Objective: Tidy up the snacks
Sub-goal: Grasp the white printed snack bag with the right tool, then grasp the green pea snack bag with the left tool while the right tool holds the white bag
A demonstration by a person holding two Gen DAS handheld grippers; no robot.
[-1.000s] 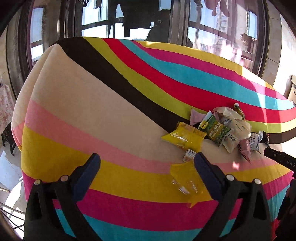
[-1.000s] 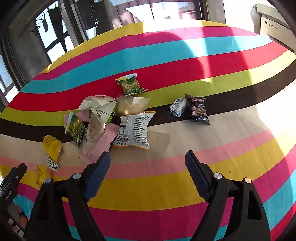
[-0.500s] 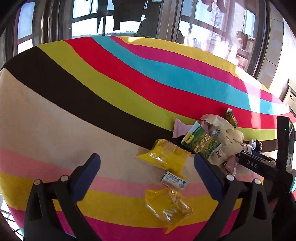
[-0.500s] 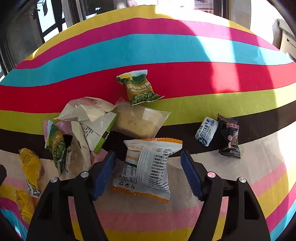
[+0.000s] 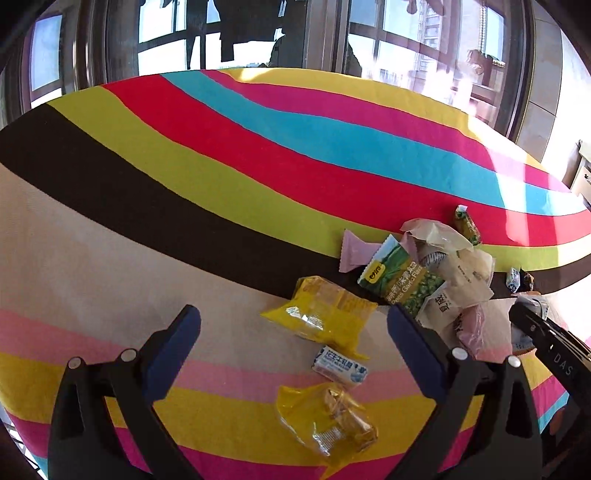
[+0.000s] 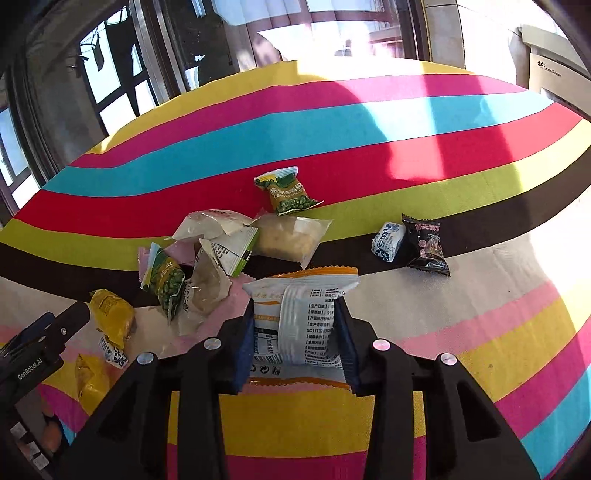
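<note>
Snack packets lie scattered on a striped tablecloth. My right gripper has a white and orange packet between its jaws, which are closing; the pads press its sides and it bulges. My left gripper stands open above a yellow packet, a small white and blue candy and a clear yellow packet, holding nothing. A green pea packet leans on the pile to its right. The right gripper's finger shows at that view's right edge.
Beyond the held packet lie a clear bag with a beige cake, a green packet, a white and blue candy and a black packet. Windows ring the far side. A white appliance stands at the right.
My right gripper moved forward over the white and orange packet and its jaws narrowed onto it. My left gripper slid right, bringing the yellow packets between its open fingers.
</note>
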